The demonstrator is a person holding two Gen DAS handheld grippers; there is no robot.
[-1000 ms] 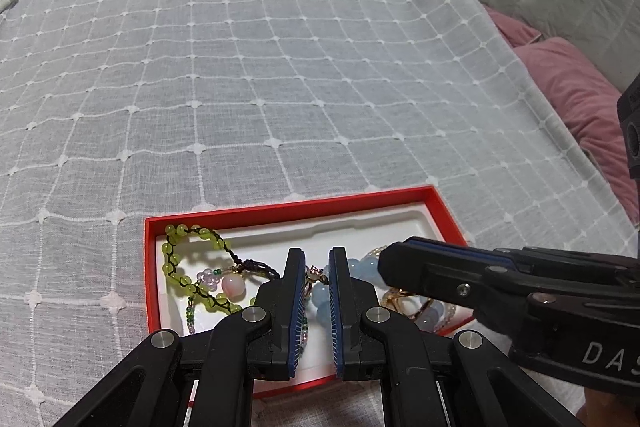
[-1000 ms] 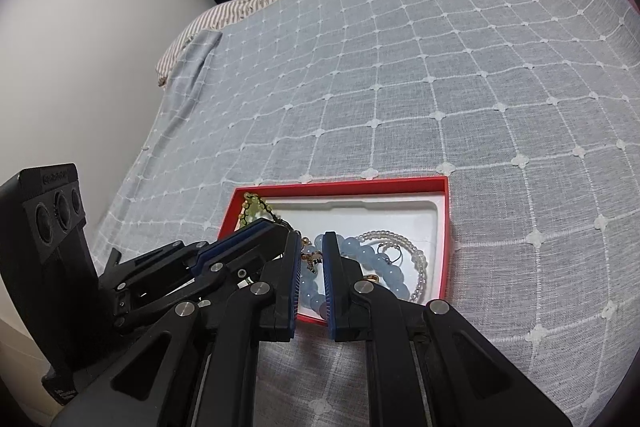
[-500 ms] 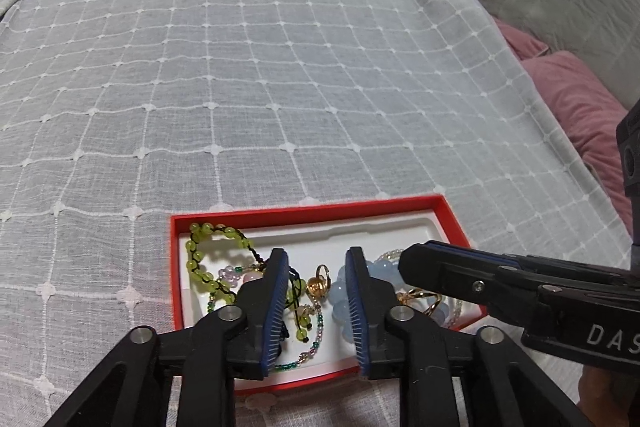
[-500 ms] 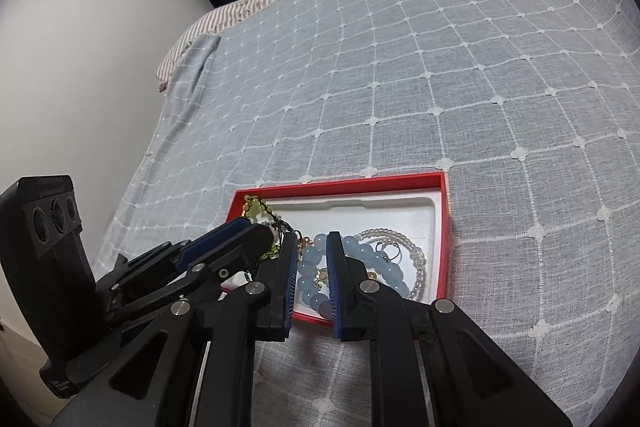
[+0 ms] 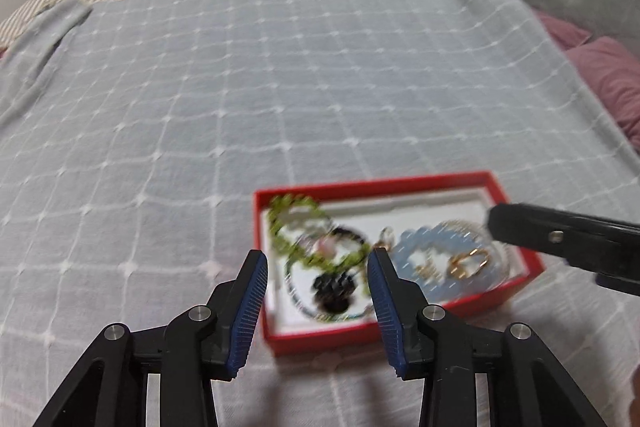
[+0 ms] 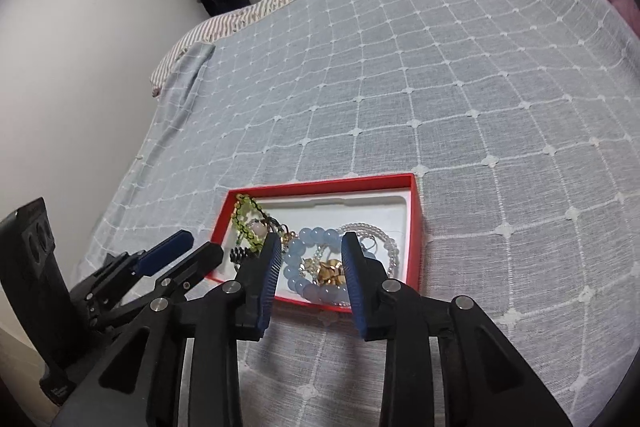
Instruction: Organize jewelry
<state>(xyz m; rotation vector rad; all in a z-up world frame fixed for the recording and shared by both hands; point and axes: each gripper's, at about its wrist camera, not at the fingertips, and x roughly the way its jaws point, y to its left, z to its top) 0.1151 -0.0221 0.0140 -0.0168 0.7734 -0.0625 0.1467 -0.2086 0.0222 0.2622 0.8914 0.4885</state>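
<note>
Bed [image 6: 460, 99], grid-stitched grey cover: red tray [image 6: 414, 227] of tangled jewelry.
Nothing sorted yet, apparently; left claw [image 5: 318, 301] and right claw [image 6: 310, 277] both opening, empty, beside the tray.

A red box [image 6: 414, 231] with a white lining holds a green bead bracelet [image 6: 246, 217], a pale blue bead bracelet [image 6: 306, 259] and a clear bead strand [image 6: 376, 233]; it lies on a blue-grey bedspread [image 6: 400, 87] gridded in white
</note>
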